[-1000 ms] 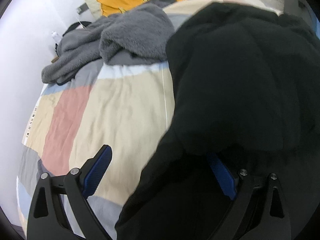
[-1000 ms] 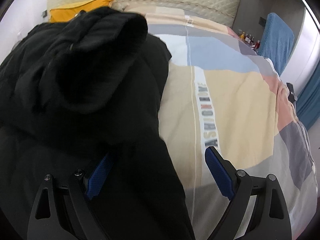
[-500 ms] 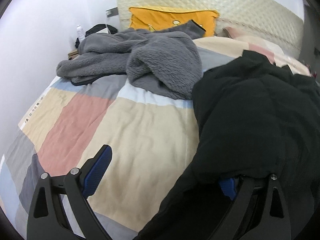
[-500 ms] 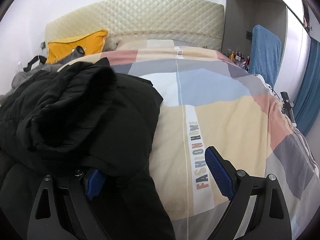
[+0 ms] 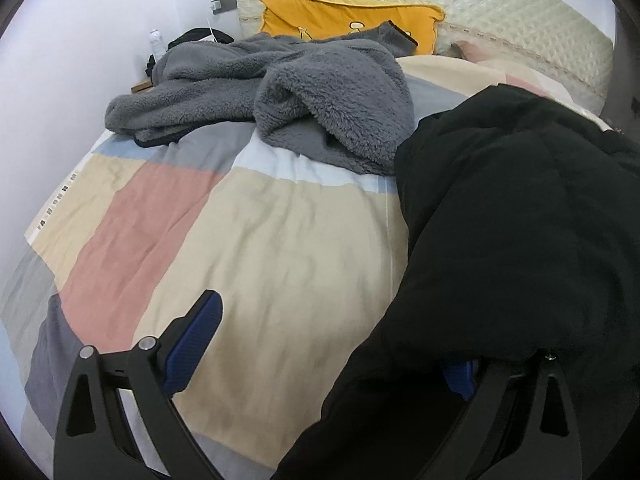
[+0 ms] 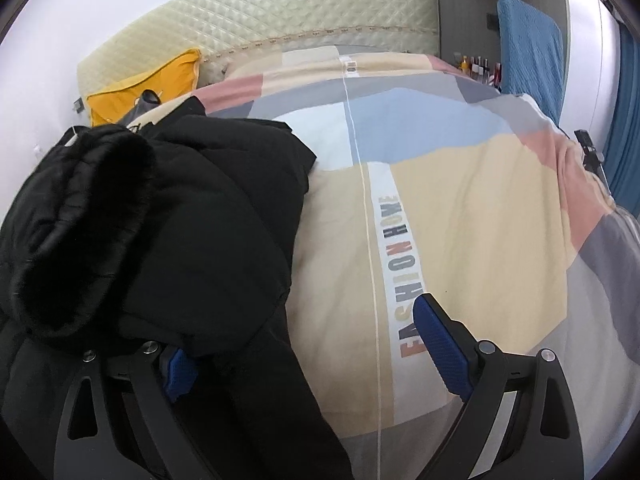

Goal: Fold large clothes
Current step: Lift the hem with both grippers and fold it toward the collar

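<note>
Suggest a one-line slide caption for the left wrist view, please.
Left gripper open over a patchwork duvet, black coat draped over one finger, grey fleece beyond.

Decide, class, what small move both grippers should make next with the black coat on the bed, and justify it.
Probably bring both grippers forward to pinch the black coat's near edge. The left gripper and right gripper both stand wide open; in each, one blue finger is half buried under the fabric and the other hangs free over the patchwork duvet, so nothing is gripped yet.
</note>
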Demonstrator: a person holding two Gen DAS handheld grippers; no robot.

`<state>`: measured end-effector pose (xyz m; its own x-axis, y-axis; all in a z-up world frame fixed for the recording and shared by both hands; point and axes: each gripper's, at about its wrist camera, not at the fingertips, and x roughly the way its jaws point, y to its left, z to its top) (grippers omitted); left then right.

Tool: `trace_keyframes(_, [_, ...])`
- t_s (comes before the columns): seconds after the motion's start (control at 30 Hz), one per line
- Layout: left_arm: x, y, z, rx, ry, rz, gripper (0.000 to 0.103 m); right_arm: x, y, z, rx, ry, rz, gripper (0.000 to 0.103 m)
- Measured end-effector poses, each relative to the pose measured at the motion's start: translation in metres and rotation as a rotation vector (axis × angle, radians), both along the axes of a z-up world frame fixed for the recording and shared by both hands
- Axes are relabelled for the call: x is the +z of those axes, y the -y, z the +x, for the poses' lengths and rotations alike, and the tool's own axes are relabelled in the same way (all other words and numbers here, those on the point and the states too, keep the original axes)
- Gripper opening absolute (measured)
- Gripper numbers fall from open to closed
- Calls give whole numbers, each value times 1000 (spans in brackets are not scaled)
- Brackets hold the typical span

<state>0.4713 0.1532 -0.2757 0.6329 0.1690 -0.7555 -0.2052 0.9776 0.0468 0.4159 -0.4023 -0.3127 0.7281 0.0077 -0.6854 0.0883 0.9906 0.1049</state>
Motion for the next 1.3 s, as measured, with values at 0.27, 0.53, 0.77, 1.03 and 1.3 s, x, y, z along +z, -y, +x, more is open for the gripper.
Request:
trace_keyframes(0.27, [50,20,-53,-23,100,-19,97,36,-19,-43,79,40,10,94])
trace_keyframes(0.53, [117,34,-130,-117,237,-86,97,110,-25,-116,82,166,159,95])
trace_keyframes(0.77, [211,-38,-218,-130,345,-106,97,173,-9,-192,178,178,201,95])
trace_keyframes(1.03, [256,-135,-287,-128,251,-241,97,190,34,-259,218,54,281,95])
trace_keyframes(1.3, [189,-163,-314,-154,9,-513,97,148,51,-285,228,-93,400,92])
